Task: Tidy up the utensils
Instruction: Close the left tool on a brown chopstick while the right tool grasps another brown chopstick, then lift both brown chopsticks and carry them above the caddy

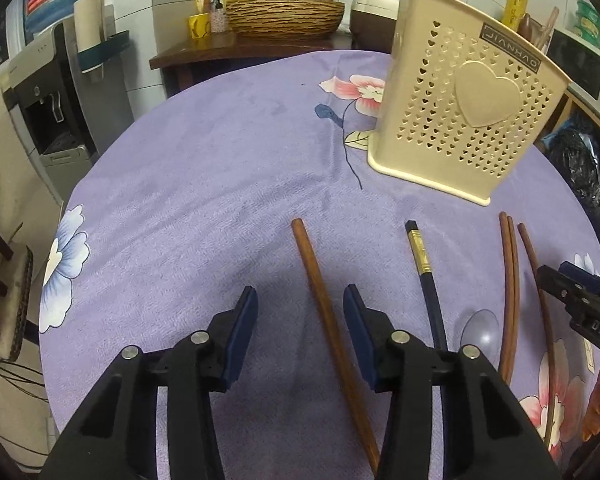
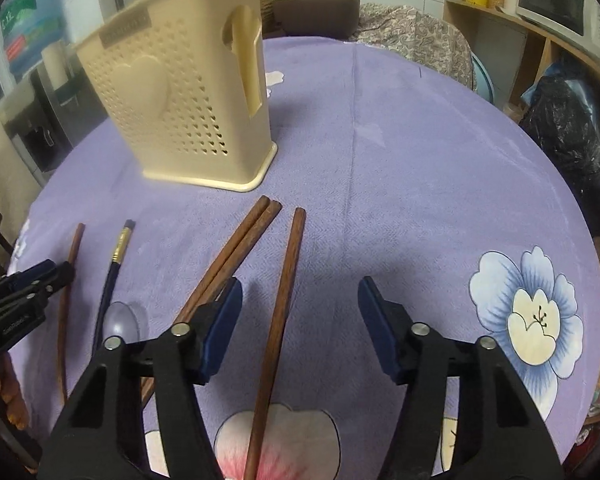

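We have barely begun — all the chopsticks [image 2: 278,312] lie on the cloth [image 2: 400,160] at six o'clock of the holder [image 2: 180,92], and both our left gripper [image 1: 300,300] and right gripper [image 2: 300,296] stand apart, clamped on nothing.

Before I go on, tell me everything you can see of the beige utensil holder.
The utensil holder is beige plastic, its walls pierced with small heart-shaped holes, with a large raised heart and a dark label on its front and a tall slot in one side. It stands upright on the purple tablecloth, beyond the chopsticks, touching none of them. Its inside is hidden.

left gripper [image 1: 300,300]: apart, astride brown chopstick [image 1: 324,308] | holder [image 1: 460,120]: upright
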Action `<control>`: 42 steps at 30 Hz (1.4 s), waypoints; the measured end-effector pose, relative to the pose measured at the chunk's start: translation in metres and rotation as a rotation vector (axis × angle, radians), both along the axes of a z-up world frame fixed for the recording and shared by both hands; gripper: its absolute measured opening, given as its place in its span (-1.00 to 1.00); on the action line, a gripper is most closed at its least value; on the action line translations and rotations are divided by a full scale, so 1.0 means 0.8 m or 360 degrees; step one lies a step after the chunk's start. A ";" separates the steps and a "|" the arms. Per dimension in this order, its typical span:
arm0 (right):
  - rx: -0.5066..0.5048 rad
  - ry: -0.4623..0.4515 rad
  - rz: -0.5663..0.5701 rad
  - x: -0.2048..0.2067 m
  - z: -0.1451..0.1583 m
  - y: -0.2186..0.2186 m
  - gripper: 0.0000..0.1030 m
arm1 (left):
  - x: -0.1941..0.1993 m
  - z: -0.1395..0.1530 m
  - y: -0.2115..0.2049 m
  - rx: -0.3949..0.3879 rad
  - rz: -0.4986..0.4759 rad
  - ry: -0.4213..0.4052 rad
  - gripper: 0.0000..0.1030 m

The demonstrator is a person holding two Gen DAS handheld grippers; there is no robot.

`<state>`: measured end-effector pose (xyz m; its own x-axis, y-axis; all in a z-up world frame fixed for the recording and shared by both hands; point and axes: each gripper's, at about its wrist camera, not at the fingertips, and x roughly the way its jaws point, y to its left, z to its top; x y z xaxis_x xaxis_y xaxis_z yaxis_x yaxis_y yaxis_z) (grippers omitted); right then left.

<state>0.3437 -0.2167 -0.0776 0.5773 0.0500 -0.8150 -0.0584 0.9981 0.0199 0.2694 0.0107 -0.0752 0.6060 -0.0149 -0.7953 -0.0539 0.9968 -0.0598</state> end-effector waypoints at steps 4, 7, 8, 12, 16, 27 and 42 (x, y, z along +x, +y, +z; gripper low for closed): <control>-0.0037 -0.0025 -0.0029 0.005 -0.008 0.005 -0.04 | 0.003 0.000 -0.003 0.0030 0.0021 0.0007 -0.26; -0.0044 -0.0038 -0.0058 0.010 -0.010 0.005 -0.16 | 0.008 0.001 -0.006 0.0040 0.0028 0.0010 -0.39; -0.0041 -0.0038 -0.0062 0.012 -0.010 0.005 -0.20 | 0.012 0.001 -0.007 0.0044 0.0023 0.0016 -0.45; -0.0037 -0.0045 -0.0077 0.027 -0.010 0.004 -0.30 | 0.021 0.002 -0.010 0.0044 0.0030 0.0032 -0.56; -0.0043 -0.0047 -0.0081 0.040 -0.008 0.006 -0.47 | 0.029 0.002 -0.014 0.0058 0.0028 0.0035 -0.71; -0.0016 -0.0062 -0.0085 0.043 -0.007 0.010 -0.81 | 0.040 0.002 -0.022 0.0070 0.0017 0.0026 -0.80; 0.0182 -0.0161 -0.0053 0.025 0.016 -0.006 -0.82 | 0.036 0.029 -0.023 -0.0018 -0.0033 -0.0085 -0.82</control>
